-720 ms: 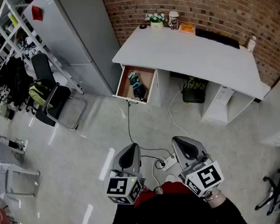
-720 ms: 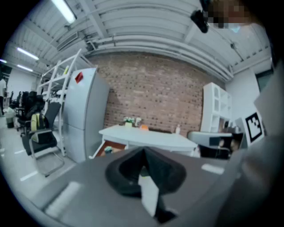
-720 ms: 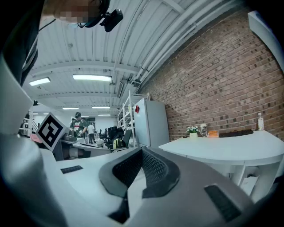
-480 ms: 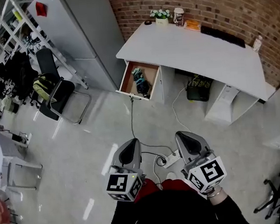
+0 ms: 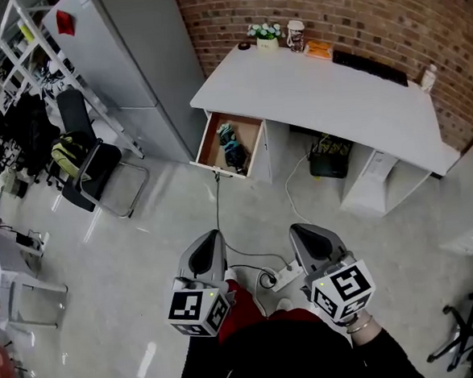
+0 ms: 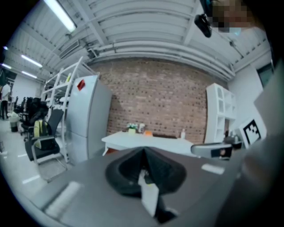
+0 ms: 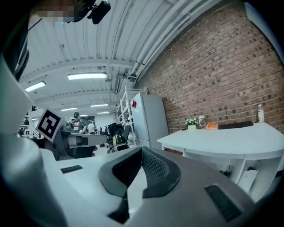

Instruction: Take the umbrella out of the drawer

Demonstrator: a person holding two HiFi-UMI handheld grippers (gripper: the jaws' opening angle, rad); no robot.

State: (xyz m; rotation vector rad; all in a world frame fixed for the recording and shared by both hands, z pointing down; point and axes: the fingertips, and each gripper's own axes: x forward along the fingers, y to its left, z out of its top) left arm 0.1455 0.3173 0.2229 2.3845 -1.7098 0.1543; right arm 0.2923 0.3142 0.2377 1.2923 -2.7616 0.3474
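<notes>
White worktop (image 5: pixel 318 89); red-brown brick-patterned wall (image 5: pixel 370 13); tan drawer (image 5: pixel 212 145); left hand-held gripper (image 5: pixel 210 241) and right hand-held gripper (image 5: pixel 300 235) marked in black-and-white squares.

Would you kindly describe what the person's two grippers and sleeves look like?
Both the left gripper and the right gripper are smooth grey shells tapering to tongs lined with dark textured pads. Each carries a white cube with black square markers. The sleeves are black, with a band at the right wrist.

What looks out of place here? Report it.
The drawer under the white desk stands pulled open with dark things inside. A power strip and its cable lie loose across the floor by the person's feet, a possible trip hazard. Nothing looks spilled or broken.
</notes>
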